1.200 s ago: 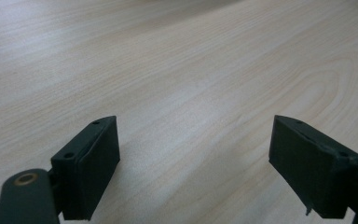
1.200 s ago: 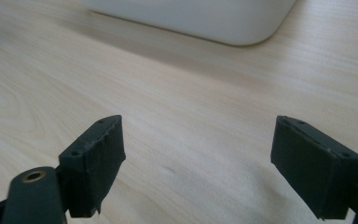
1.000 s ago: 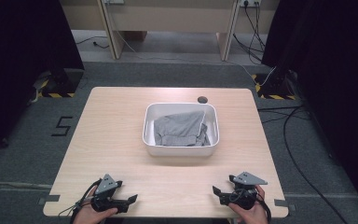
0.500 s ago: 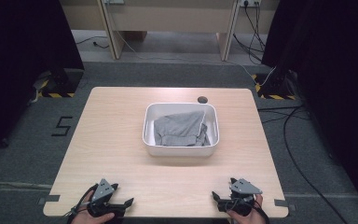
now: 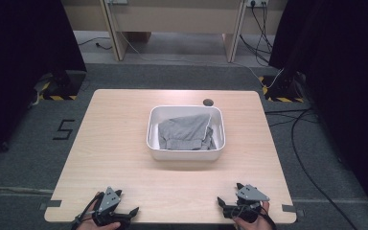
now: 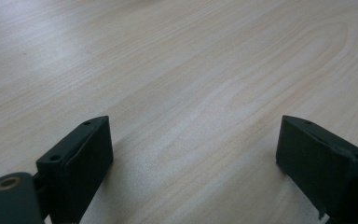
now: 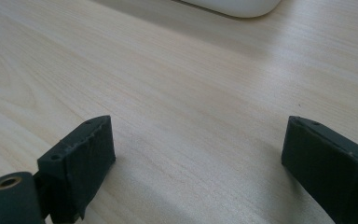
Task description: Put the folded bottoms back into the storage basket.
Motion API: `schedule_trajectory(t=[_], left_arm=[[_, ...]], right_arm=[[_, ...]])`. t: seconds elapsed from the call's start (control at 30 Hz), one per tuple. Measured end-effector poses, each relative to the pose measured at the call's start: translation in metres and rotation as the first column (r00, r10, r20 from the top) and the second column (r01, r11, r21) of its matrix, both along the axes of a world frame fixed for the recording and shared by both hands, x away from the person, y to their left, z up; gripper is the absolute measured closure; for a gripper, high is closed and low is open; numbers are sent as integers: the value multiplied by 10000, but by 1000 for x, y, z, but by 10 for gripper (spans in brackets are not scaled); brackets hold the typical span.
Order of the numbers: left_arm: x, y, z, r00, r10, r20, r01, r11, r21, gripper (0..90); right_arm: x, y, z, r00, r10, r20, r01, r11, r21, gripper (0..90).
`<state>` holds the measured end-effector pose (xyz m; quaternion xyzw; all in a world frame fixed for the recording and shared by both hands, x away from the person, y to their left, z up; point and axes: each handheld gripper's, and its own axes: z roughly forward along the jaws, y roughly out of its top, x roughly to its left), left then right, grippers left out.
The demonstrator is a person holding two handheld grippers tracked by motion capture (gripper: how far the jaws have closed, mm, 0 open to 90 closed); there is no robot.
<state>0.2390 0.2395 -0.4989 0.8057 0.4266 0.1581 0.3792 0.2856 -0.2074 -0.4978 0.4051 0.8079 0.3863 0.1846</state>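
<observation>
Grey, soft folded cloth (image 5: 184, 133) sits in the white rounded plastic tub (image 5: 152, 125) at the middle of the pale wooden table (image 5: 115, 143), well apart from both tools. It looks light and limp, so it should bunch and sag when lifted; a pinch on the raised fold toward the tub's far right corner seems the best hold, though the folds are hard to read from up here. Down at the near edge, the left gripper (image 5: 126, 213) and the right gripper (image 5: 224, 205) have just been opening, jaws now spread wide with nothing between them. Right gripper view catches the tub's curved base (image 7: 235, 5) ahead; left gripper view gives bare wood grain between its pads (image 6: 81, 163).
</observation>
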Motion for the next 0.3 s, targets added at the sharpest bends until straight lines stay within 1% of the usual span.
schedule_trajectory(t=[0.3], left_arm=[[0, 0, 0, 10000, 22, -15, -22, 10000, -1, 101]], right_arm=[[0, 0, 0, 10000, 37, 17, -37, 10000, 20, 104]])
